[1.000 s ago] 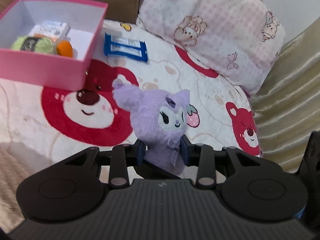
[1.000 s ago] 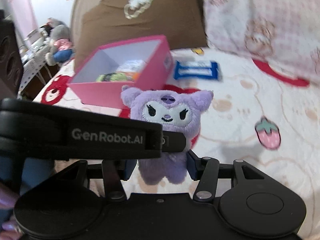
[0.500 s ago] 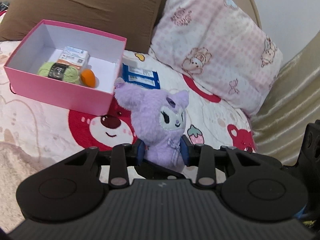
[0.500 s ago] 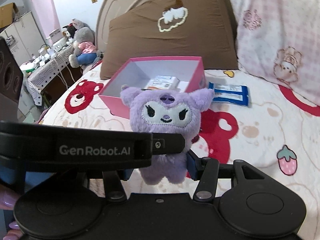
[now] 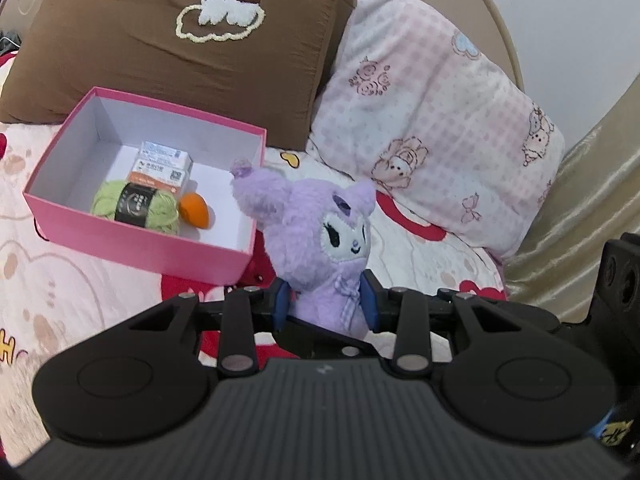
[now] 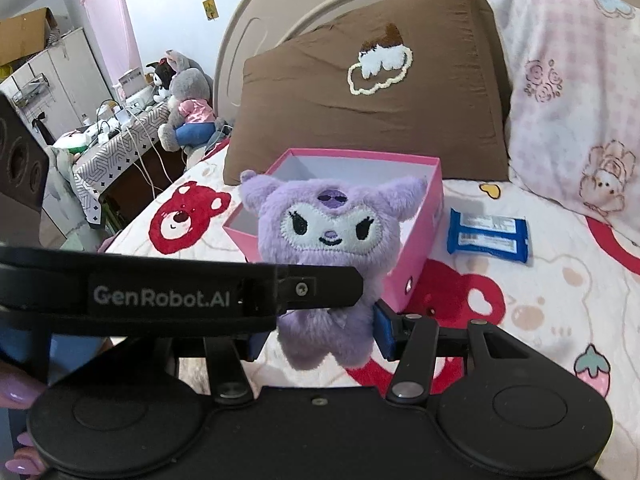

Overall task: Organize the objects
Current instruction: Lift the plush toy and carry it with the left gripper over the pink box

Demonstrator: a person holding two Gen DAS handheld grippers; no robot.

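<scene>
A purple plush toy (image 5: 320, 240) with a white face is held above the bed. My left gripper (image 5: 325, 307) is shut on its lower body. My right gripper (image 6: 318, 334) is shut on the same plush (image 6: 328, 248), and the left gripper's finger crosses in front of it in the right wrist view. A pink box (image 5: 128, 248) stands open to the left of the plush, right by it; it holds green yarn (image 5: 136, 208), an orange ball (image 5: 195, 211) and small cartons (image 5: 162, 166). The box also shows behind the plush in the right wrist view (image 6: 420, 248).
A blue snack packet (image 6: 488, 236) lies on the bear-print bedspread (image 6: 560, 288) right of the box. A brown pillow (image 5: 180, 48) and a pink pillow (image 5: 432, 128) lean on the headboard. A cluttered side table (image 6: 116, 144) with stuffed toys stands left of the bed.
Both grippers have lifted the plush and carried it toward the pink box, which now sits right by it. The pillows and headboard have come into view.
</scene>
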